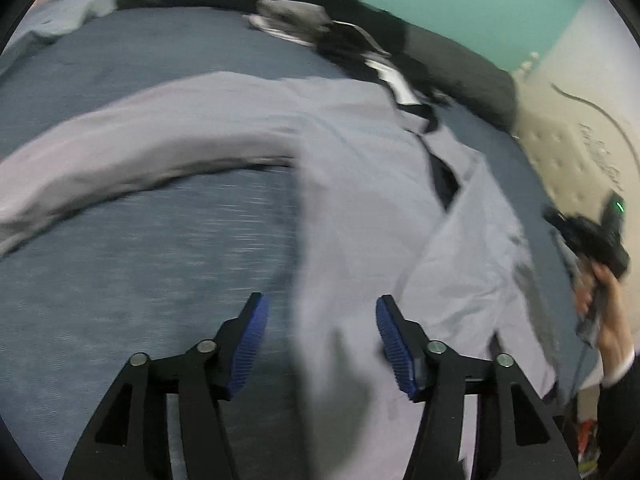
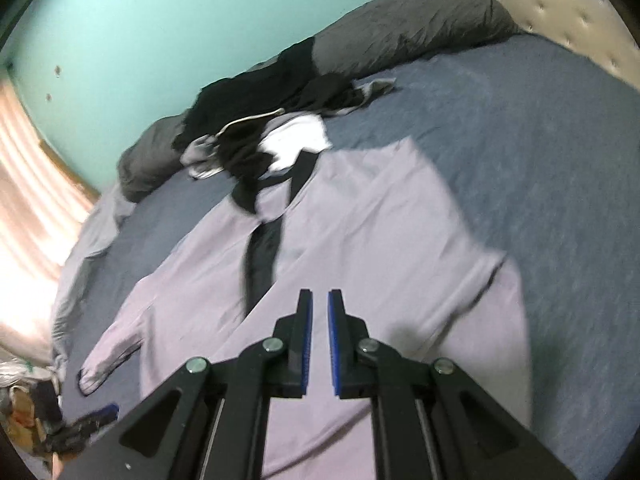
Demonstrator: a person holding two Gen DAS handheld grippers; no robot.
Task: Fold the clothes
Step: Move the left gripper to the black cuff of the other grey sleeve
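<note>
A lilac long-sleeved shirt (image 1: 360, 200) with a dark placket lies spread on the blue bed sheet (image 1: 120, 280), one sleeve (image 1: 140, 140) stretched out to the left. My left gripper (image 1: 320, 312) hangs open just above the shirt's side edge, with nothing between its blue pads. In the right wrist view the same shirt (image 2: 360, 240) lies flat below my right gripper (image 2: 318, 300), whose pads stand almost together with only a narrow slit and no cloth in it. The right gripper (image 1: 560, 220) shows at the bed's right side, held by a hand (image 1: 612, 320).
A heap of dark and white clothes (image 2: 248, 120) lies past the shirt's collar, against a grey duvet roll (image 2: 400, 20). A padded cream headboard (image 2: 560, 0) borders the bed; a teal wall stands behind. Another pale garment (image 2: 88, 240) lies near the bed's left edge.
</note>
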